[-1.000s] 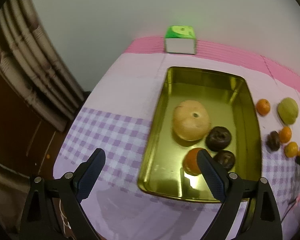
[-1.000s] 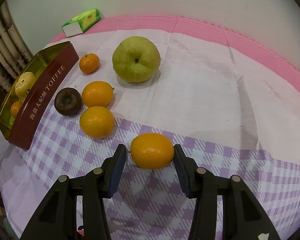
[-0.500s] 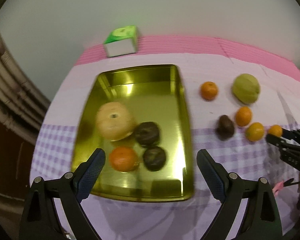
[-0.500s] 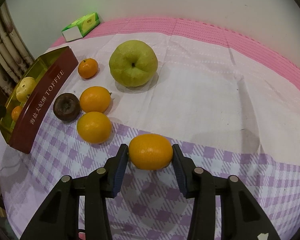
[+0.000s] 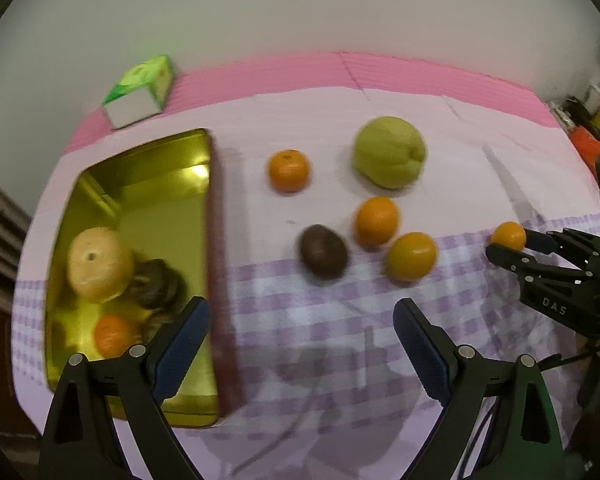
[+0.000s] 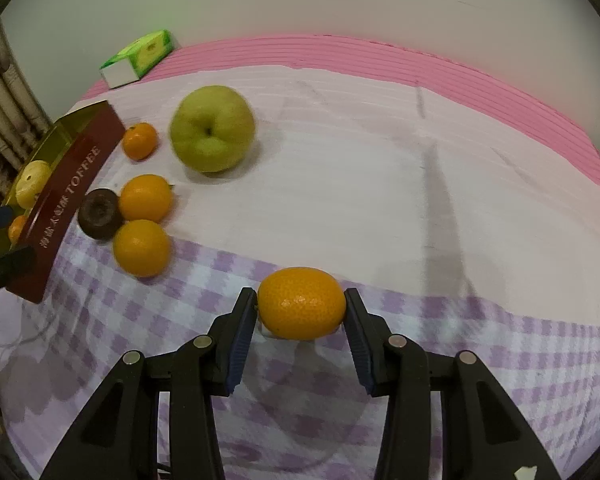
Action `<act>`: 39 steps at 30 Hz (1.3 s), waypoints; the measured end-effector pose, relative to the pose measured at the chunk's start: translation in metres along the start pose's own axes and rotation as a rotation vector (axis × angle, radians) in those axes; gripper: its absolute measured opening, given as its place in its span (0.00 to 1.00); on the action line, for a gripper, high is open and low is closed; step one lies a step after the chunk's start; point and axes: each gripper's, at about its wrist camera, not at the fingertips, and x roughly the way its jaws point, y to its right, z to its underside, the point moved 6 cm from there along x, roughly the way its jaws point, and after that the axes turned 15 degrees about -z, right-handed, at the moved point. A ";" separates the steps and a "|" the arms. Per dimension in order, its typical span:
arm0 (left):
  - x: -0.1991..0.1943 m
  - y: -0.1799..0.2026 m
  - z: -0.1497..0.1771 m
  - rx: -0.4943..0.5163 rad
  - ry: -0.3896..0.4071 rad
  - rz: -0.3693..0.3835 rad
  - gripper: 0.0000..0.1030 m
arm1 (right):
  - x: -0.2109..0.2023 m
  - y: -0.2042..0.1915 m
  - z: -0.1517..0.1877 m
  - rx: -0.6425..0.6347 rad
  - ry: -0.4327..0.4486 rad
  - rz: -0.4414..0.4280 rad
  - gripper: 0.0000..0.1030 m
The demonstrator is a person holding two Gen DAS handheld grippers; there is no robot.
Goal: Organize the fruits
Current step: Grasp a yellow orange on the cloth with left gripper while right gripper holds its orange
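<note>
Cloth (image 6: 380, 152): covers the whole surface, white at the middle, lilac check near, pink ribbed band far. Soft, lightly creased.

Tin (image 5: 140, 216): rectangular, gold mirror-like inside, dark red outside, far left. Already holds a pale round fruit, two dark wrinkled ones and a small orange.

Pear (image 6: 212, 134): largest loose fruit, green, dimpled, matte; far from both claws.

Oval orange (image 6: 302, 303): the thing in hand. Sits on the check cloth at the right end of the scatter, well right of the tin. Long axis runs left-right, straight across the right gripper (image 6: 300, 320), whose pads are clenched on its two ends. Skin pebbled, glossy. Judgement: the carry must go left, past the other fruit, to the tin.

Left gripper (image 5: 300, 336): released, jaws wide, nothing between them, over the check cloth just right of the tin wall. Nearer hand for the dark fruit (image 5: 323, 252) and the three round oranges beyond it.

Green box (image 5: 140, 90): cardboard, far left, apart from the fruit.
</note>
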 end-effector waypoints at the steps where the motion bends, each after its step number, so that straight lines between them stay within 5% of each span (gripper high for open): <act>1: 0.001 0.006 -0.001 0.006 -0.001 0.011 0.90 | -0.002 0.003 0.001 0.004 0.001 0.004 0.40; 9: 0.015 0.050 -0.013 0.042 -0.017 0.070 0.90 | -0.012 0.032 0.013 0.042 -0.001 0.023 0.40; 18: 0.029 0.069 -0.026 0.036 -0.041 0.047 0.89 | -0.013 0.040 0.012 0.060 0.018 -0.019 0.40; 26: 0.024 0.074 -0.029 0.041 -0.025 0.015 0.69 | -0.013 0.042 0.012 0.072 0.019 -0.034 0.40; 35: 0.035 0.083 -0.028 0.071 -0.033 0.015 0.68 | -0.013 0.041 0.012 0.072 0.018 -0.035 0.40; 39: 0.040 0.085 -0.025 0.074 -0.047 0.026 0.59 | -0.013 0.041 0.012 0.072 0.018 -0.035 0.40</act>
